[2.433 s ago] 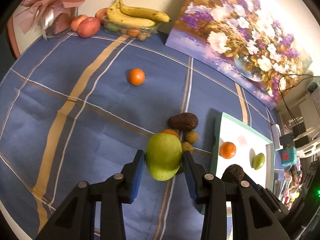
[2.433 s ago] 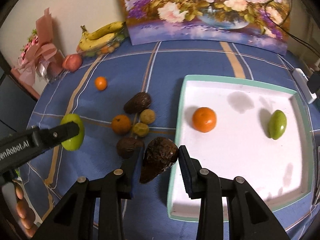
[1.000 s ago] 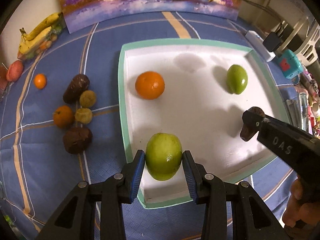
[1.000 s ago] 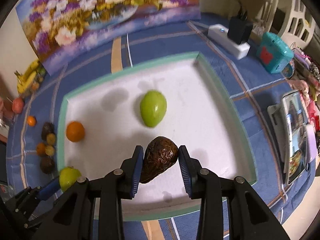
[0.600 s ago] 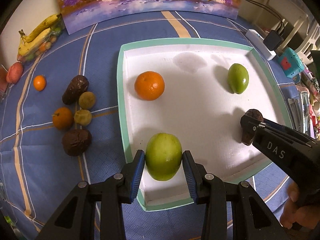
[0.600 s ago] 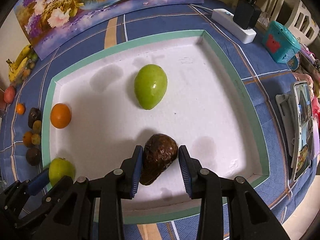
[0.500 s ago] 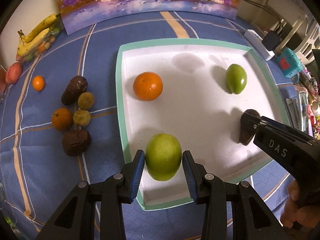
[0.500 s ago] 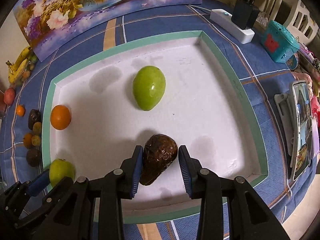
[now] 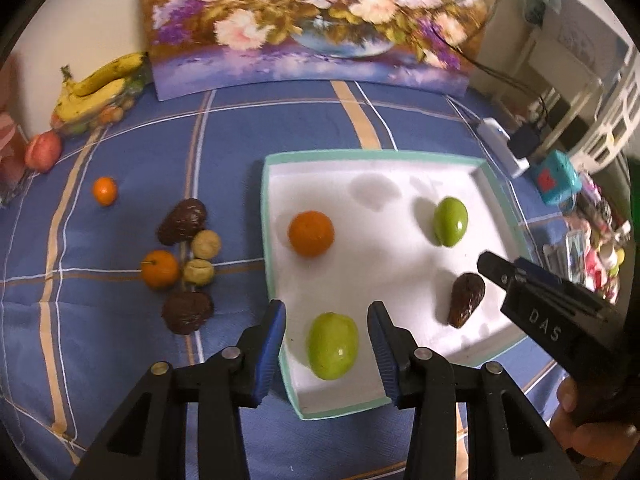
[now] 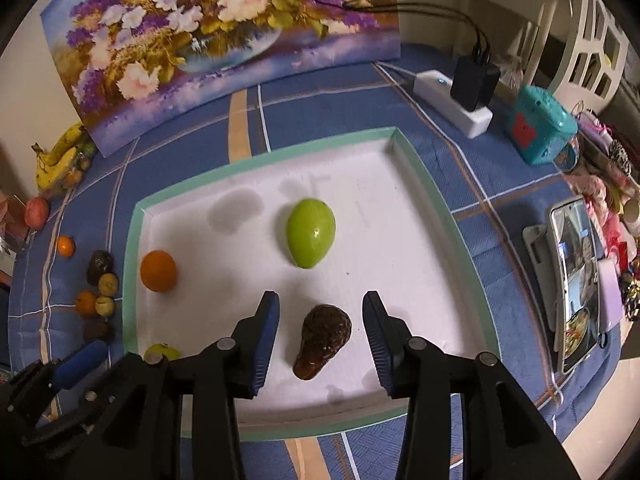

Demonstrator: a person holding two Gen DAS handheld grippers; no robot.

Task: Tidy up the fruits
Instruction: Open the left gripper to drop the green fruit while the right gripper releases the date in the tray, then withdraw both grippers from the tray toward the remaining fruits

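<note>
A white tray with a teal rim [image 9: 267, 216] [image 10: 132, 256] holds an orange [image 9: 311, 233] [image 10: 158, 271], a green mango [image 9: 450, 221] [image 10: 311, 232], a green apple [image 9: 332, 345] [image 10: 161, 351] and a dark brown avocado [image 9: 466, 299] [image 10: 323, 335]. My left gripper [image 9: 326, 334] hangs above the apple; its jaws are opening and the pads stand clear of the fruit. My right gripper [image 10: 320, 328] is above the avocado, which lies on the tray between the jaws; these are opening too, with gaps on both sides.
On the blue checked cloth left of the tray lie two dark avocados [image 9: 182, 221], an orange [image 9: 159, 269], two small yellow-brown fruits [image 9: 205, 244] and a small tangerine [image 9: 105, 190]. Bananas [image 9: 100, 84], a flower painting [image 9: 312, 20], a power strip [image 10: 452, 100] and a phone [image 10: 576, 280] ring the table.
Both grippers let go of their fruit and rose: the apple and the avocado now lie on the tray with the pads spread apart from them.
</note>
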